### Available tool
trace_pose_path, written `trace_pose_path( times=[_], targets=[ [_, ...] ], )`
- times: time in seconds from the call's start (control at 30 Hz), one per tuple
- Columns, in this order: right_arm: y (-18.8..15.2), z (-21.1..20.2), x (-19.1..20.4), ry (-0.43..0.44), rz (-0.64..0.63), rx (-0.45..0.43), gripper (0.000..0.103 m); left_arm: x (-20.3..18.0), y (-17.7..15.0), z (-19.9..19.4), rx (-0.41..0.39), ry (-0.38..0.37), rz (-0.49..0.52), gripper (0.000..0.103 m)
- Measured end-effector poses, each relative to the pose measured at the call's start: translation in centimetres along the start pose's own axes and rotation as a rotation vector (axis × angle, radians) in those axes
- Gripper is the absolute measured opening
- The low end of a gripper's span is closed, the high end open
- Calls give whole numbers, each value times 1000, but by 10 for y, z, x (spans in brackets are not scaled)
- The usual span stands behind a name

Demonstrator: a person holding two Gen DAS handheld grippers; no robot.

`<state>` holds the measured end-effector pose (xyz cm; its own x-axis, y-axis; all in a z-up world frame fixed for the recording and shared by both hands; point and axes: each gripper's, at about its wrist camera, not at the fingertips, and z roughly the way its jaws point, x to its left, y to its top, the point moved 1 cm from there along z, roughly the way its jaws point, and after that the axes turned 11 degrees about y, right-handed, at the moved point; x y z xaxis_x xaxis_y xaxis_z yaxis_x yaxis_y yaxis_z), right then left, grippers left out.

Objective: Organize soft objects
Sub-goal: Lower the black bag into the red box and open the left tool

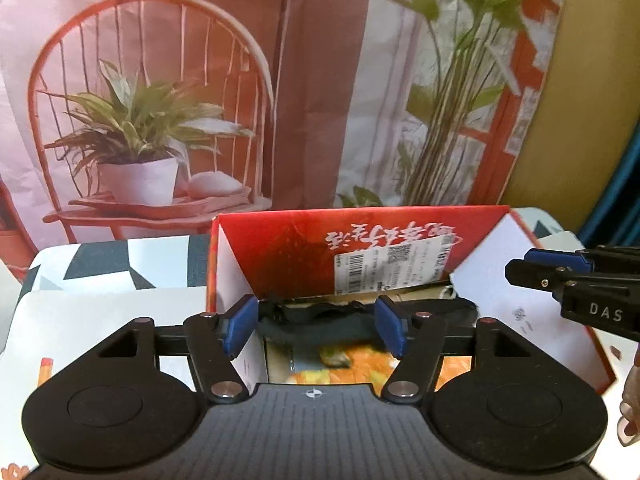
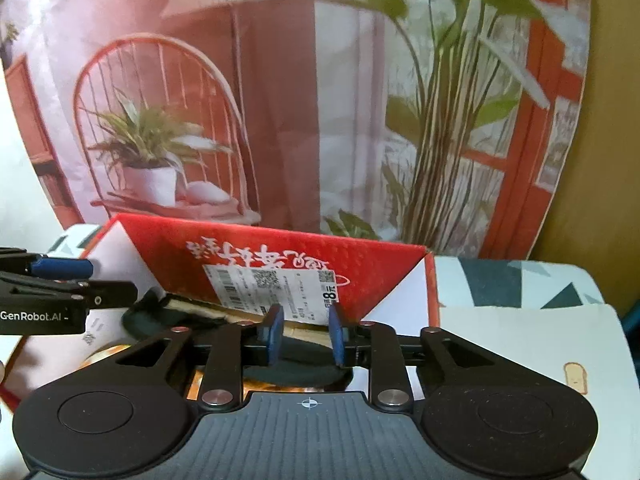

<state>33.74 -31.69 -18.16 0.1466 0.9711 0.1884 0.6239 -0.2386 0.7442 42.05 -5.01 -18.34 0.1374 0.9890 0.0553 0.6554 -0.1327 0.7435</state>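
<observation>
1. We cannot see the floor of the red box [image 1: 360, 236] whole: the left hand-held gripper [image 1: 316, 324] and its body cover the near part, and the orange printed thing below stays blurred.
2. The dark soft cloth [image 1: 320, 320] lies in the box, stretched just ahead of and between the left fingers; its right end is cut off behind them.
3. The left hand-held gripper stands spread, pads apart from the cloth as far as we can tell.
4. The right hand-held gripper [image 2: 306, 334] is parted narrowly, above the cloth [image 2: 296, 372], pinching nothing.
5. A white label [image 2: 276, 288] sits on the box's back flap, beyond the right fingers.
6. The patterned worktop [image 2: 520, 288] carries the box.
</observation>
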Motion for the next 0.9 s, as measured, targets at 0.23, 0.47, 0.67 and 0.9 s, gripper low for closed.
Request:
trace_pose_path(
  times=[0.23, 0.47, 0.67, 0.9],
  targets=[
    [-26, -61, 23, 125, -4, -170, 31, 10, -34, -65, -94, -15, -29, 67],
    [-64, -96, 50, 199, -47, -218, 31, 21, -84, -105, -93, -24, -86, 65],
    [-100, -110, 62, 231, -23, -217, 31, 22, -115, -107, -43, -40, -126, 62],
    [-136, -113, 68, 252, -11, -163, 31, 16, -151, -103, 56, -98, -175, 53]
  ],
)
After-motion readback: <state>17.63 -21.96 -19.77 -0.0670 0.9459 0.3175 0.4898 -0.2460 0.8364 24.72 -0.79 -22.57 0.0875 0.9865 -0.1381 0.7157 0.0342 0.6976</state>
